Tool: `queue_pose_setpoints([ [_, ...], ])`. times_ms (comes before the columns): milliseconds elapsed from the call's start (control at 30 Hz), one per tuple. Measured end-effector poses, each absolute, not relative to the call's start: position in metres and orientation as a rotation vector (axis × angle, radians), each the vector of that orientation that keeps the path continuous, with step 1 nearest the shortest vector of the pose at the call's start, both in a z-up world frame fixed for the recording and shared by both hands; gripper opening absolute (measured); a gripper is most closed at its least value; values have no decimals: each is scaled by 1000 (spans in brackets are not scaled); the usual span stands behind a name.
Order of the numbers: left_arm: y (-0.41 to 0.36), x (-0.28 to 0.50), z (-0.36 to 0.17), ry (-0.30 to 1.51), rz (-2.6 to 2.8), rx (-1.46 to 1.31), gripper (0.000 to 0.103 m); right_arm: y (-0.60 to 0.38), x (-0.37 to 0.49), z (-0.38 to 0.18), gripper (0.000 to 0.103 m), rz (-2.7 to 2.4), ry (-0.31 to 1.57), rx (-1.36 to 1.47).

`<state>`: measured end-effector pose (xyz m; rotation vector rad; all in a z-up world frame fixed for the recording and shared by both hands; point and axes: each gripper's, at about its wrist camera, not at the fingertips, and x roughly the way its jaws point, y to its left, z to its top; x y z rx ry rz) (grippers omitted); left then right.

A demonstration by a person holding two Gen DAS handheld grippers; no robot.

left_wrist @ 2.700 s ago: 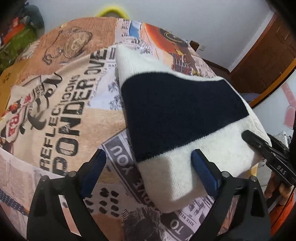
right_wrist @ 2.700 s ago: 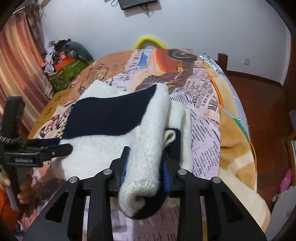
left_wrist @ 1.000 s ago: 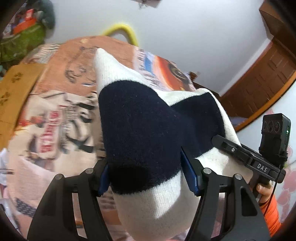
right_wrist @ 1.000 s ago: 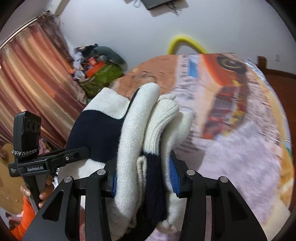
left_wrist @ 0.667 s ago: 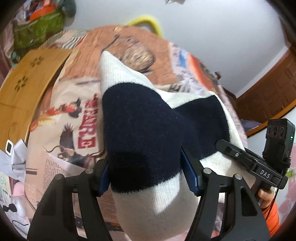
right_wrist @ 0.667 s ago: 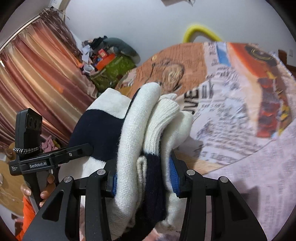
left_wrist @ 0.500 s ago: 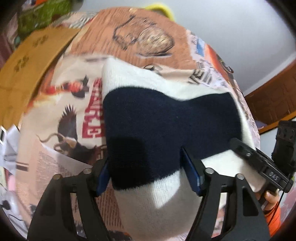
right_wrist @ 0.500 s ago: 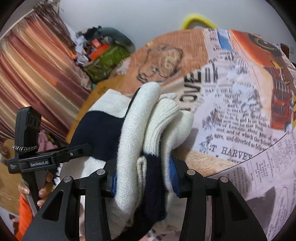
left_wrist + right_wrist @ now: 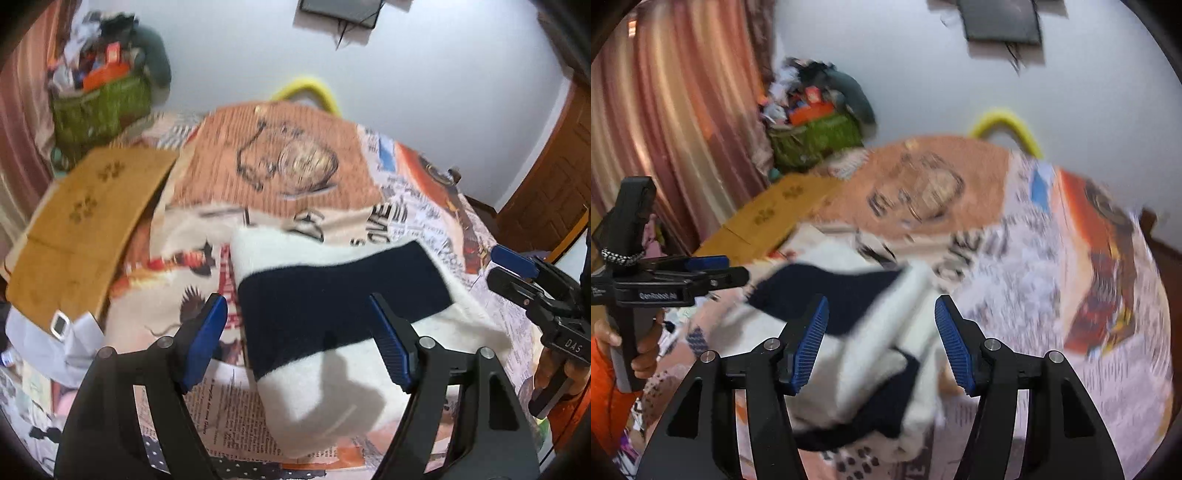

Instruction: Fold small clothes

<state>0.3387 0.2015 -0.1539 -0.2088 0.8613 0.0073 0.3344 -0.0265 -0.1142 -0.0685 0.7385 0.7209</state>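
A folded cream knit garment (image 9: 332,332) with a wide navy band lies on the printed bedspread (image 9: 295,177). In the left wrist view my left gripper (image 9: 301,341) is open, its blue pads astride the garment's near left end and clear of it. In the right wrist view the same garment (image 9: 871,332) is blurred, its folded edges facing me. My right gripper (image 9: 881,341) is open, its pads either side of the garment's right end. Each gripper also shows in the other's view, at the right edge (image 9: 517,273) and at the left edge (image 9: 701,273).
A yellow-brown mat (image 9: 85,221) lies at the bed's left side. A green basket (image 9: 99,107) piled with clutter stands in the far left corner by a pink curtain (image 9: 665,122). A yellow hoop (image 9: 306,88) rises behind the bed. A wooden door (image 9: 546,192) is at right.
Both grippers carried the garment to the left, set it down on the bed and opened. They now stand drawn back a little from it.
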Motion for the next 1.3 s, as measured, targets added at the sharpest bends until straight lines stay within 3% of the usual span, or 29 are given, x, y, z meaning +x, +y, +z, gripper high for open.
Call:
queue_pose_setpoints([
  [133,189,343,-161,879,7,-186,76,2,334,-120,56,772,750,-109],
  [300,169,353,-208,994,10,-140,75,19,341,-169,52,757,883,-177],
  [400,150,350,-232,975,46,-7,84,11,336,-188,48,737,897,-215],
  [633,148,343,-231,963,55,-3,84,-13,315,-192,48,726,870,-181],
  [967,155,293,-181,932,62,-121,83,-42,284,-154,52,652,845,-151],
  [1300,140,192,-43,576,37,-144,83,-74,209,-33,52,643,537,-49],
])
